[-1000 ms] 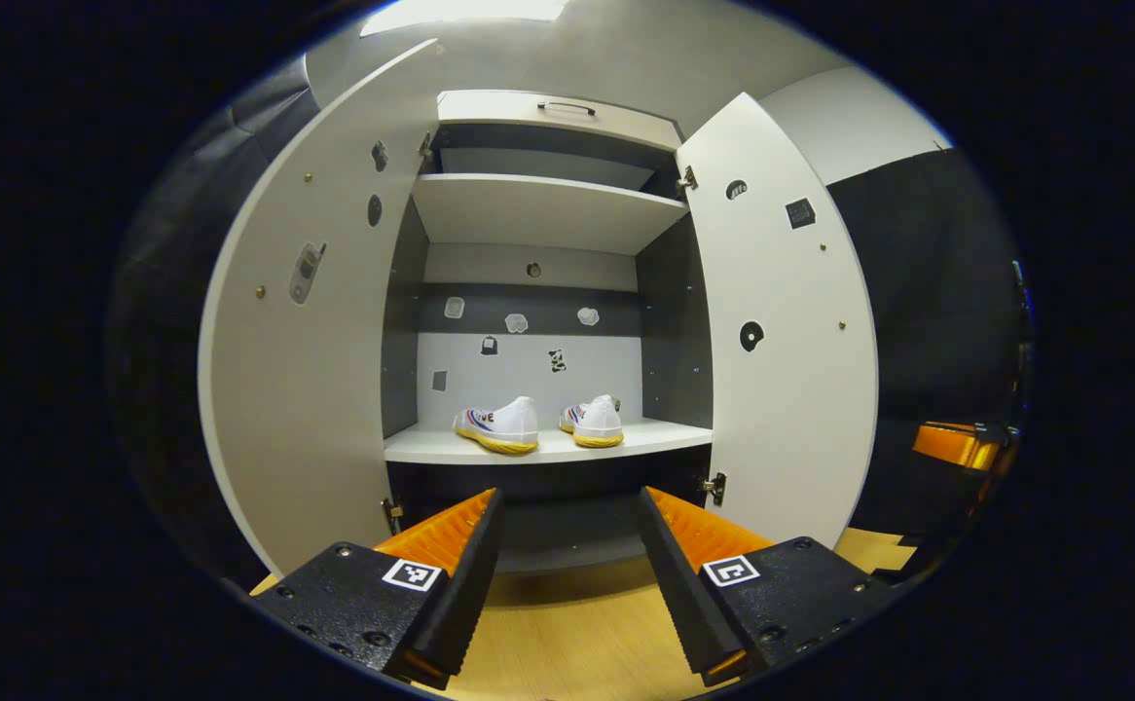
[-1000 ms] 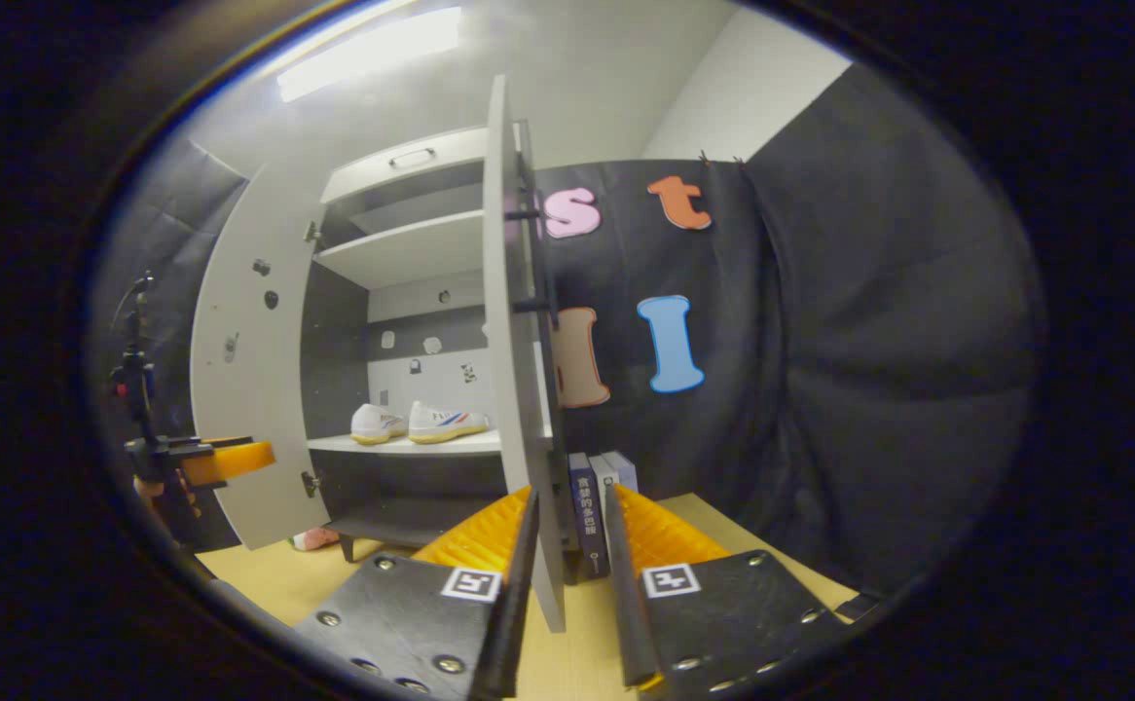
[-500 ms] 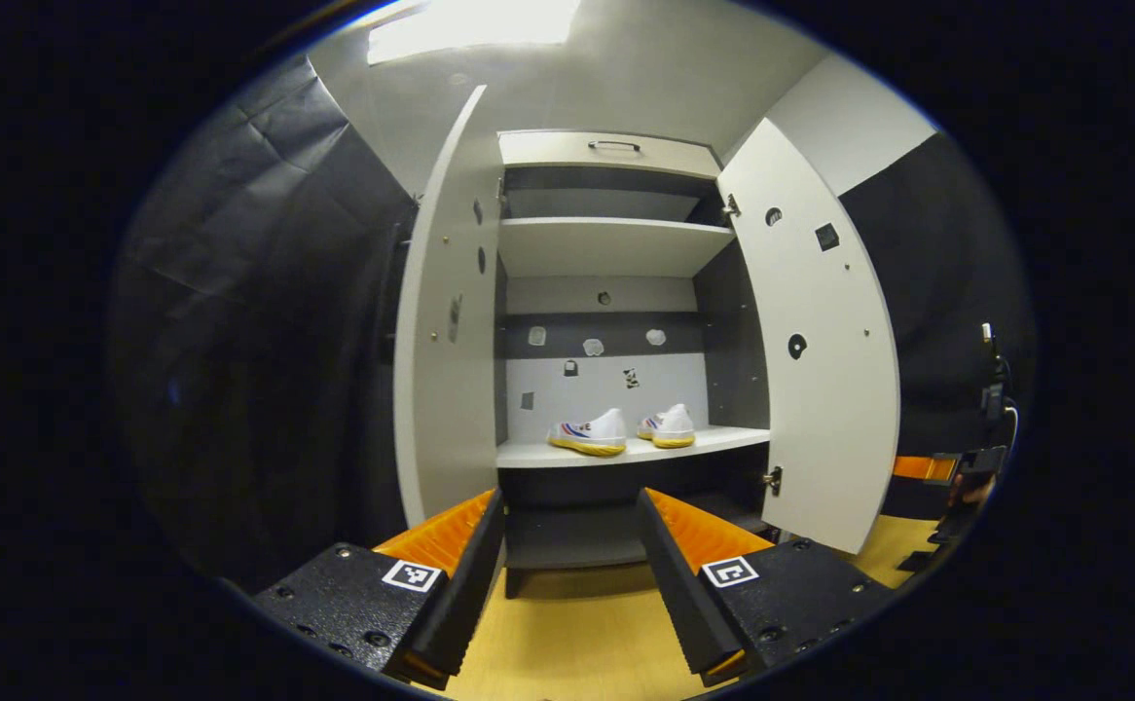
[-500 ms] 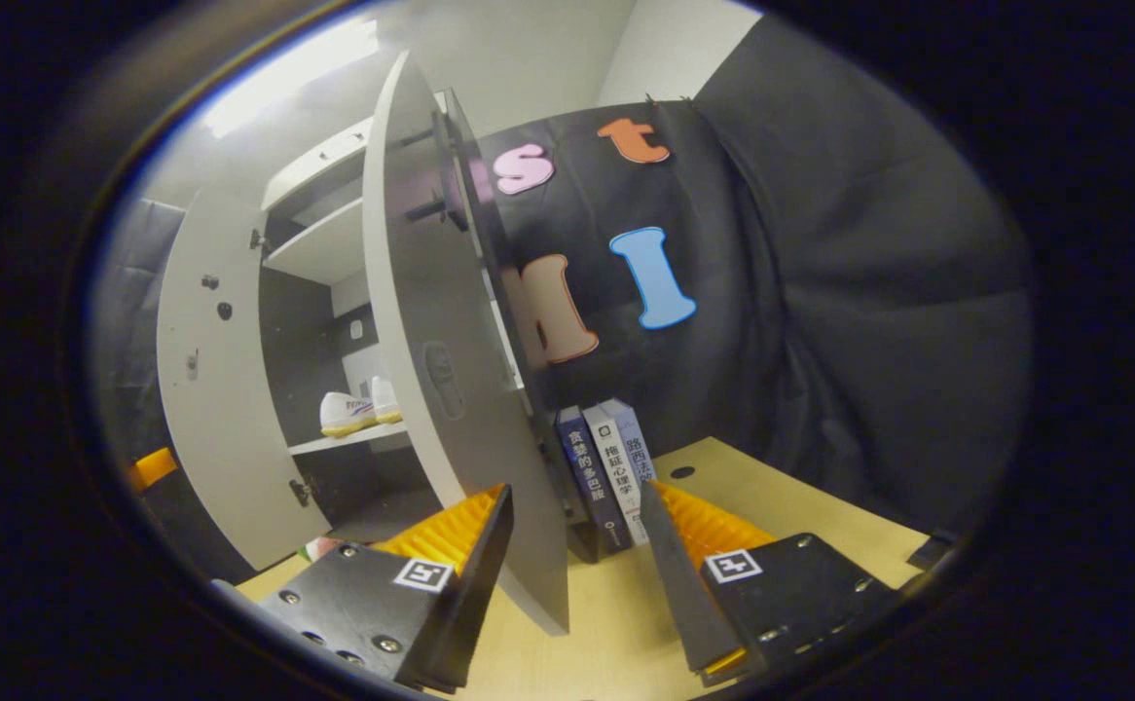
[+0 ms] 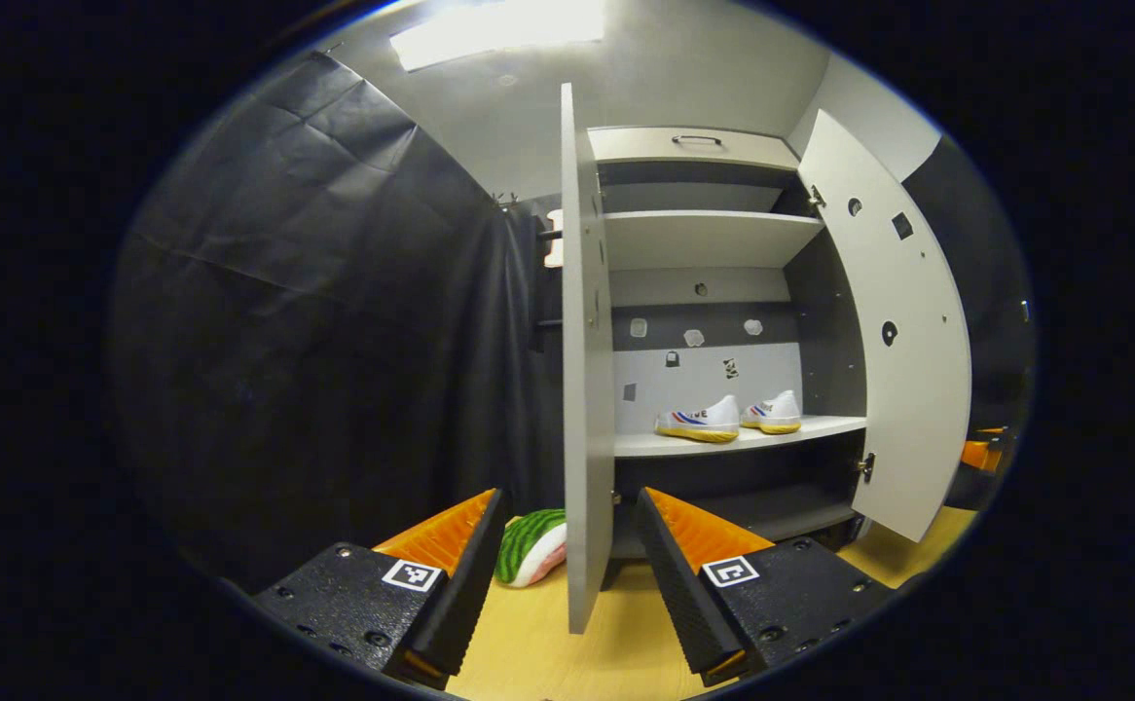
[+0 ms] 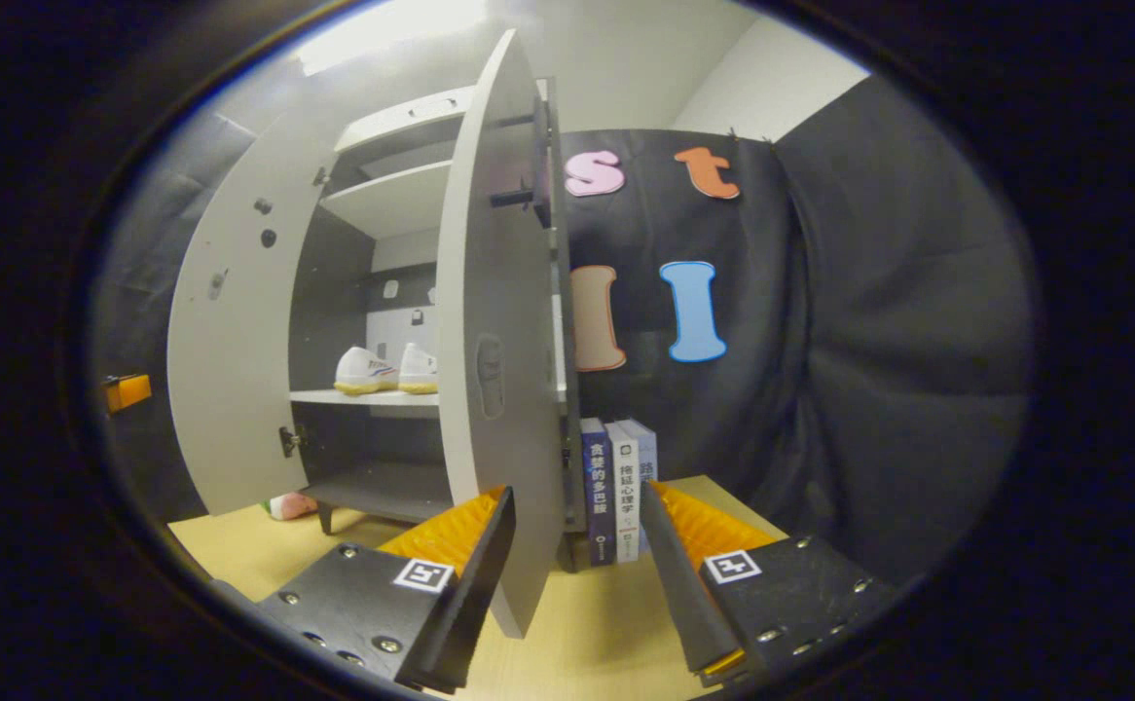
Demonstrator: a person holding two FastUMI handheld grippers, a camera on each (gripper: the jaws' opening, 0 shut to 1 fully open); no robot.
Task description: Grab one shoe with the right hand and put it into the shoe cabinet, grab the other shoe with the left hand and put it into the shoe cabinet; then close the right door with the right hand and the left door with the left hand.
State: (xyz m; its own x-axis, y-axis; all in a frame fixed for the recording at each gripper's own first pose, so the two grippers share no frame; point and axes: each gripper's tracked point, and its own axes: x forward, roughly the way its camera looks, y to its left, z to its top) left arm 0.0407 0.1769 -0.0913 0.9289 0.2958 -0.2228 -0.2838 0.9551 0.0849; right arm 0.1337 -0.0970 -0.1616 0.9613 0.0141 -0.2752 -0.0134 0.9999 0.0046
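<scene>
Left gripper view has swung: left door (image 5: 587,370) now edge-on.

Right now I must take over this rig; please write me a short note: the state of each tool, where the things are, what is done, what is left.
Left tool: open, empty, straddling the edge of the left door.
Right tool: open, empty, astride the lower edge of the right door.
Both white shoes stand side by side on the middle shelf of the shoe cabinet.
Done: both shoes are stowed.
Left: both doors are open; push the right one shut with the right tool, then the left one with the left tool.
</scene>
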